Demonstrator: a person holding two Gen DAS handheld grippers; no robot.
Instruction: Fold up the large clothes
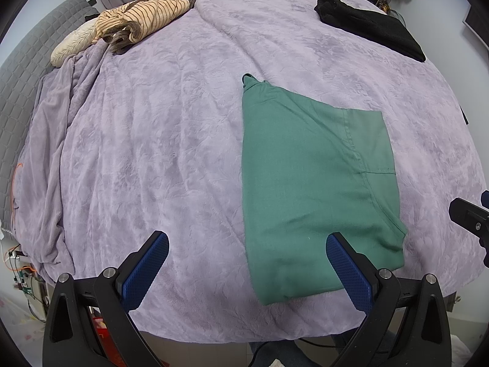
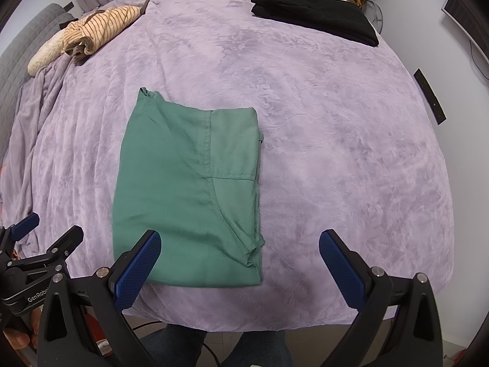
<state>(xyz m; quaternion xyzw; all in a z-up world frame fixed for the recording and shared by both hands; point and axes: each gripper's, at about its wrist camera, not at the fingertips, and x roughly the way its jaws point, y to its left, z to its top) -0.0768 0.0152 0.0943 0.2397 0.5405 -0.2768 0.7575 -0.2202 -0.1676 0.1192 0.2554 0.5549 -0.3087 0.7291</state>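
A green garment (image 1: 308,183) lies folded into a flat rectangle on the purple bedspread (image 1: 159,140), near the bed's front edge. In the right wrist view the same green garment (image 2: 189,189) sits left of centre. My left gripper (image 1: 247,238) is open above the near edge, its right finger over the garment's lower corner, nothing held. My right gripper (image 2: 240,238) is open too, its left finger over the garment's lower left part. The left gripper (image 2: 27,244) also shows at the left edge of the right wrist view, held by a hand.
A crumpled striped beige garment (image 1: 143,18) lies at the far left by a cream pillow (image 1: 73,46). A folded black garment (image 1: 369,24) rests at the far right. A grey padded headboard (image 1: 21,70) runs along the left. Legs in jeans (image 2: 253,348) stand below the bed edge.
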